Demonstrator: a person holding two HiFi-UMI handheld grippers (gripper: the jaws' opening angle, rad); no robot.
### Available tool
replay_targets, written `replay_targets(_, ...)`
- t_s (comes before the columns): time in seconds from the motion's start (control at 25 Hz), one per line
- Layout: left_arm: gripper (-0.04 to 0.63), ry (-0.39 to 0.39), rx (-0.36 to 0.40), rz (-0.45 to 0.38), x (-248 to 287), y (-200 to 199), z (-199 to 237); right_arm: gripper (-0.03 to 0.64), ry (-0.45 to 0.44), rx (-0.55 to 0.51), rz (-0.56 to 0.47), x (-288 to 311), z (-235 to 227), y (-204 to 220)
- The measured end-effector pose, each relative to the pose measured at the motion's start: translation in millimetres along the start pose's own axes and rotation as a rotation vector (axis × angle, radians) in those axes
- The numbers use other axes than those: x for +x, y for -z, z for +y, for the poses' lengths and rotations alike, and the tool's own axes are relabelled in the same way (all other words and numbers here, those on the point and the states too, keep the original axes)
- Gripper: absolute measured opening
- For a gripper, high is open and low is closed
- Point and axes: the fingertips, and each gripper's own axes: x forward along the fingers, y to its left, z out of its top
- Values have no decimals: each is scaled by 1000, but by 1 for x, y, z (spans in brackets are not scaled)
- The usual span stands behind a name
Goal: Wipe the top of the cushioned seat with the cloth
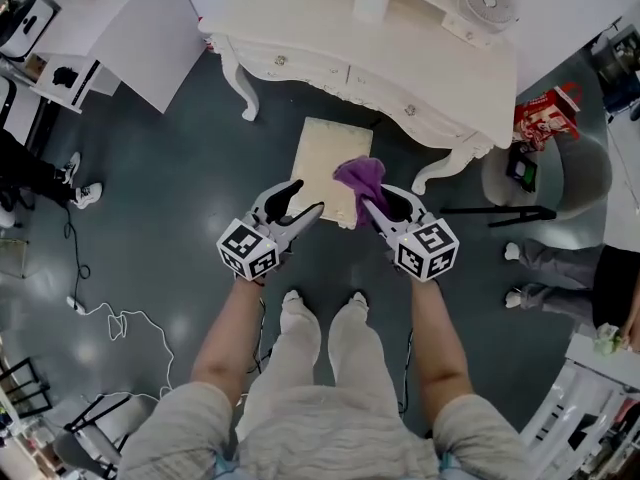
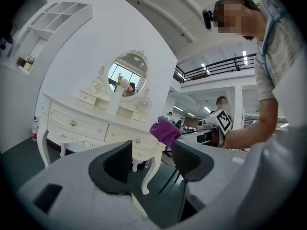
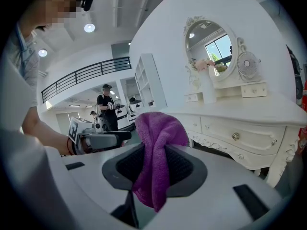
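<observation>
1. A white ornate dressing table stands just behind the cream square cushioned seat.
2. Over the seat's near right corner, the right gripper has its jaws clamped on a purple terry cloth.
3. The left gripper is at the seat's near left edge, jaws apart with nothing between them.
4. A glossy dark grey floor surrounds the seat, and a white cable lies well to its left.
</observation>
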Motion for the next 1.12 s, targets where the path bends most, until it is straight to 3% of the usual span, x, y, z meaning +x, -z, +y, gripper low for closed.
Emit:
replay_targets(0.16, 386, 9, -8, 25, 13, 44, 25, 114, -4, -27, 10, 27, -23, 29)
replay_targets(0.32, 482, 16, 59, 87, 29, 88, 42, 114, 0, -49, 25, 52, -49, 61)
replay_targets(0.72, 549, 11, 133, 105, 58, 169, 97, 114, 8, -114, 52, 109, -113, 129)
replay_targets(1.12, 586, 67, 273, 177, 92, 238, 128, 115, -9, -192, 52, 163, -166, 179)
